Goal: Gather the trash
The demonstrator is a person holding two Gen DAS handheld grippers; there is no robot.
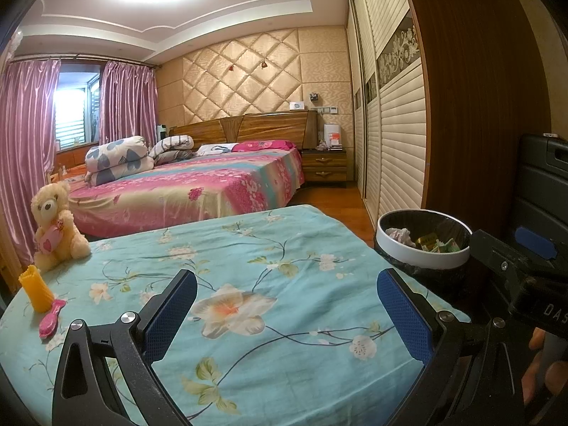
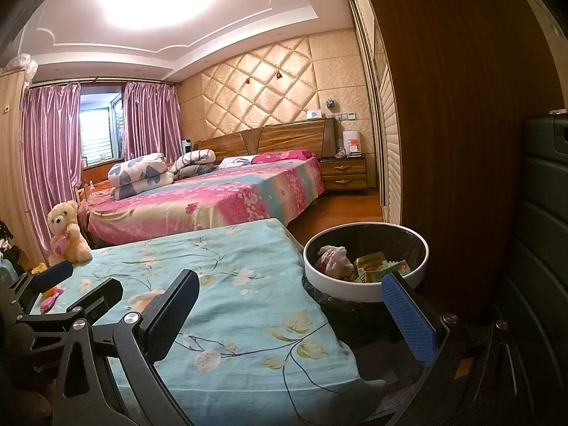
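Nearest, left gripper (image 1: pixel 285 314) held low over the near edge of the table (image 1: pixel 248 248), jaws wide apart, nothing between them. Right gripper (image 2: pixel 289 314) likewise spread and empty, straddling the table's near right corner. Just off the right edge, the trash bin (image 2: pixel 365 293): white rim, black liner, already holding crumpled paper (image 2: pixel 333 255) and green-and-yellow wrappers (image 2: pixel 376 266). No loose trash visible on the floral cloth, so probably at or near the end of collecting. Next, likely a scan of the far left corner, past the pink brush (image 1: pixel 51 319) and yellow holder (image 1: pixel 35 289) to the teddy bear (image 1: pixel 56 227); none looks like litter.
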